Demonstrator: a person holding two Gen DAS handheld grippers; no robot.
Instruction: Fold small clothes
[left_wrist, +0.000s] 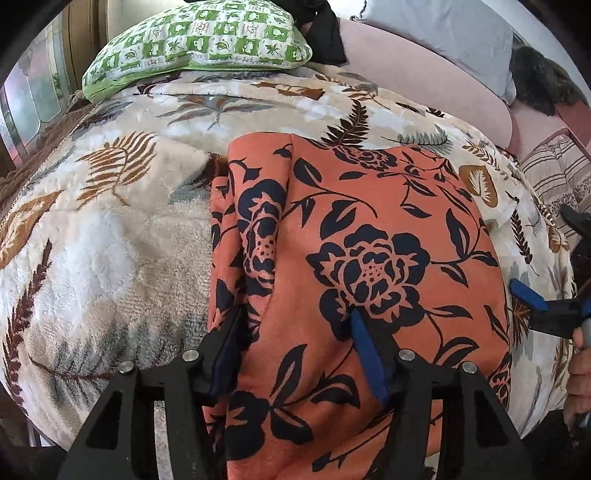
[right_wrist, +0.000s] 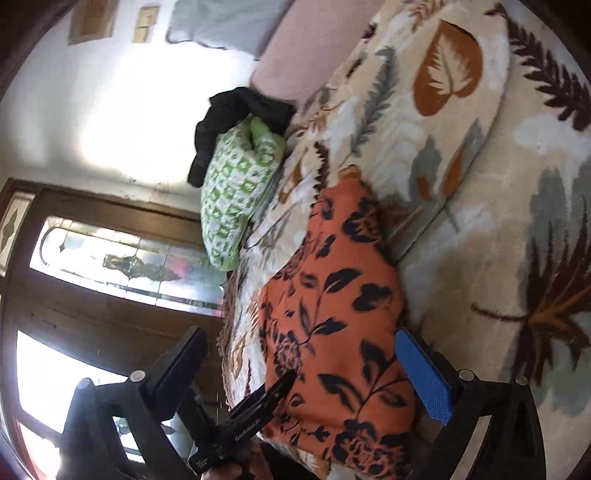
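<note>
An orange garment with a black flower print (left_wrist: 369, 240) lies partly folded on the leaf-patterned blanket (left_wrist: 110, 221). My left gripper (left_wrist: 299, 317) is open, its fingers pressed down on the garment's near edge with a fold of cloth between them. My right gripper (right_wrist: 310, 350) is open and tilted sideways, just off the garment's right edge; it also shows at the right of the left wrist view (left_wrist: 532, 295). The garment (right_wrist: 332, 306) lies between its fingers in the right wrist view. The left gripper's black body (right_wrist: 258, 406) shows at the bottom there.
A green-and-white checked pillow (left_wrist: 199, 40) lies at the far end of the blanket with a black cloth (left_wrist: 325, 33) behind it. A pink cushion (left_wrist: 413, 81) and a grey pillow (left_wrist: 443, 33) lie at the back right. A wooden door with glass panes (right_wrist: 110, 266) stands beside the bed.
</note>
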